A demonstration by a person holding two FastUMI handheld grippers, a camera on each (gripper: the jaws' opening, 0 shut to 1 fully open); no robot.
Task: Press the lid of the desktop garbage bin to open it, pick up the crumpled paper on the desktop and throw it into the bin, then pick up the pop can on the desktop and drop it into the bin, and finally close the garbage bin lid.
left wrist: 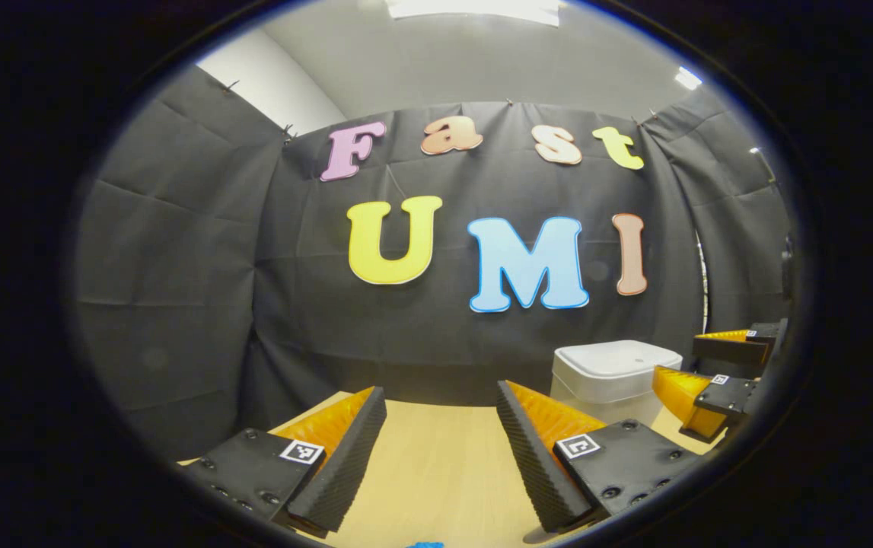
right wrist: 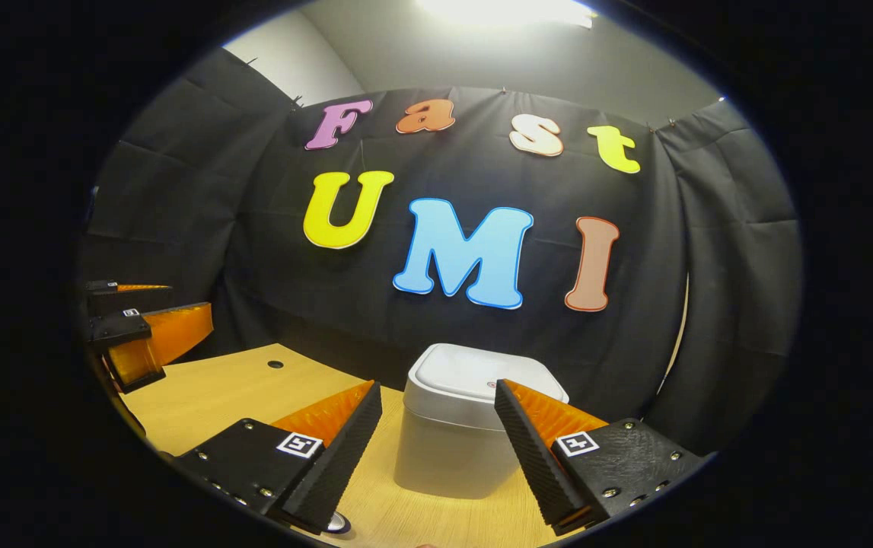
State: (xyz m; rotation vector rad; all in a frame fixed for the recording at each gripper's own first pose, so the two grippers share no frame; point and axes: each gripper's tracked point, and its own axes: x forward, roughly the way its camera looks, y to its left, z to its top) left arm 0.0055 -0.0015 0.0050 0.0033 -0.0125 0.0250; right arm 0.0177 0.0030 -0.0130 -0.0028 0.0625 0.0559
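Left gripper [left wrist: 442, 403]: jaws apart, nothing between them; bare wooden table [left wrist: 436, 464] shows through the gap at the bottom centre of the left gripper view. A small blue scrap [left wrist: 425, 545] sits at the very bottom edge; cannot tell what it is.

Right gripper [right wrist: 436, 396]: jaws apart, gripping nothing. In the right gripper view the white bin [right wrist: 474, 422] stands on the table just ahead, framed between the two fingers at lower centre, lid [right wrist: 485, 377] shut and flat. A small round object [right wrist: 339, 522] peeks out at the bottom edge by the left-hand finger; too little visible to identify.

In the left gripper view the bin [left wrist: 610, 380] is at lower right, lid closed, with the right gripper [left wrist: 691, 358] beside it at the right edge, also spread. In the right gripper view the left gripper [right wrist: 185, 308] is at middle left above the table, well apart from the bin. A small dark hole [right wrist: 275, 364] marks the tabletop near it.
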